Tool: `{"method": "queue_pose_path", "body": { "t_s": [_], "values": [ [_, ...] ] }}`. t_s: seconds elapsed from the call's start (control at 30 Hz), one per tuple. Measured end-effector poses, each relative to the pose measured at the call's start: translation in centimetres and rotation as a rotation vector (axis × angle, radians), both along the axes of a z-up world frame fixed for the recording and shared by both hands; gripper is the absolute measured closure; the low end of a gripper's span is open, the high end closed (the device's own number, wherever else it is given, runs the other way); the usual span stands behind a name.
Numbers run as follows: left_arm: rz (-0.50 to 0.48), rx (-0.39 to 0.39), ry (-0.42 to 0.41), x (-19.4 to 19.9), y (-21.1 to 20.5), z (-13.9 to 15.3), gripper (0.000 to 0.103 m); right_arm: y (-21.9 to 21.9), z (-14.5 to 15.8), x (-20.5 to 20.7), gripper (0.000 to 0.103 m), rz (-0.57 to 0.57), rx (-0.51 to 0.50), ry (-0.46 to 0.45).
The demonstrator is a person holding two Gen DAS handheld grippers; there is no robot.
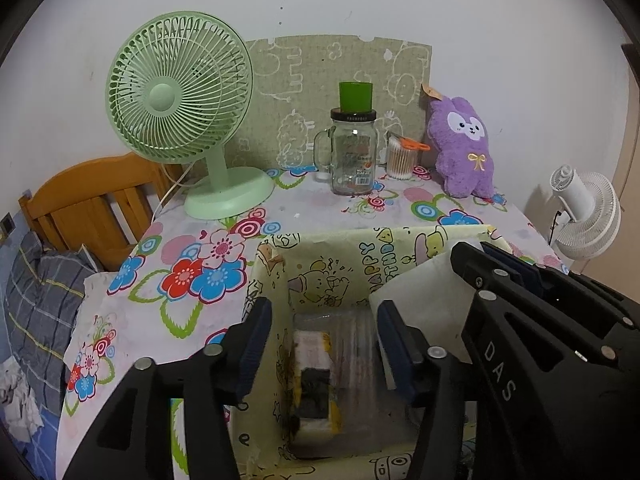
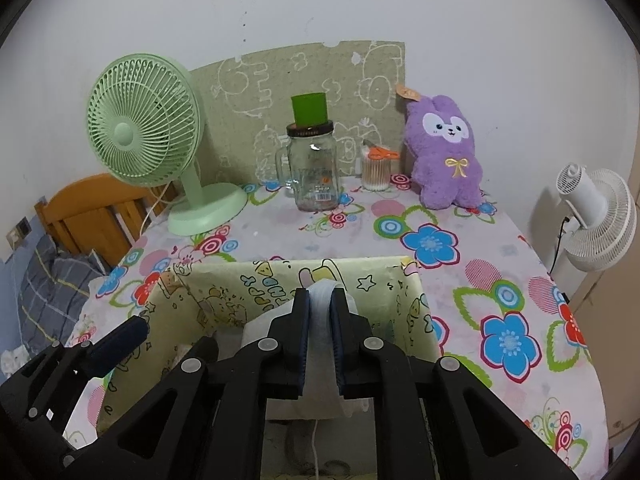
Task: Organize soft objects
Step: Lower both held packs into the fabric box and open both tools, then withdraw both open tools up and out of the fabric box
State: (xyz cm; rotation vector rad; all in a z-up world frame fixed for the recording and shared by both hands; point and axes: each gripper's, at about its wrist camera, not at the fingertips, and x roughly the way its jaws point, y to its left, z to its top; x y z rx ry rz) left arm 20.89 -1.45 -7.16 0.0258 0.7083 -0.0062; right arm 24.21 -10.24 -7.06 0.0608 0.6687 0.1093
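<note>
Your left gripper [image 1: 322,344] and right gripper [image 2: 320,340] are matte black frames with triangular cut-outs and round silver rivets at the joints. Your fingers [image 1: 254,344] carry dark blue ribbed pads. White letters "DAS" [image 1: 498,372] mark one arm.

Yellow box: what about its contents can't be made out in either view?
- Left wrist view: the packet at the bottom of the yellow box is blurred; its print is unreadable.
- Right wrist view: the right gripper and its white cloth hide the box floor.
</note>
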Motion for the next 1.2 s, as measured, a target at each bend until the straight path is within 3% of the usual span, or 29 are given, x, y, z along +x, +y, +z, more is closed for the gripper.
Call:
{"method": "queue_pose_path", "body": {
  "t_s": [0.1, 0.17, 0.23, 0.37, 0.43, 0.53, 0.73, 1.2],
  "values": [
    [-0.007, -0.002, 0.007, 0.1, 0.0, -0.1, 0.039, 0.2, -0.2, 0.2, 0.084, 0.017, -0.001, 0.019],
    [-0.013, -0.006, 0.01, 0.1, -0.1, -0.1, 0.036, 0.2, -0.3, 0.3, 0.069, 0.02, 0.003, 0.027],
    [-0.018, -0.008, 0.008, 0.0, -0.2, -0.1, 0.032, 0.2, -0.3, 0.2, 0.046, 0.02, 0.01, 0.026],
    [-0.024, -0.012, 0.003, -0.3, -0.3, 0.2, 0.025, 0.2, 0.1, -0.2, 0.04, 0.015, 0.007, 0.005],
    [-0.018, -0.004, -0.007, -0.5, -0.4, 0.5, 0.015, 0.1, 0.3, -0.4, 0.031, 0.017, 0.006, 0.003],
    [-0.011, -0.003, -0.024, -0.9, -0.3, 0.9, 0.011, 0.0, 0.7, -0.9, 0.024, 0.017, 0.002, -0.008],
    [-0.015, -0.006, -0.041, -1.8, -0.2, 1.7, 0.005, 0.1, 1.9, -2.3, 0.013, 0.014, -0.019, -0.035],
    [-0.025, -0.006, -0.101, -5.4, -0.6, 4.2, 0.0, -0.5, 4.8, -6.6, 0.007, 0.005, -0.017, -0.105]
  ]
}}
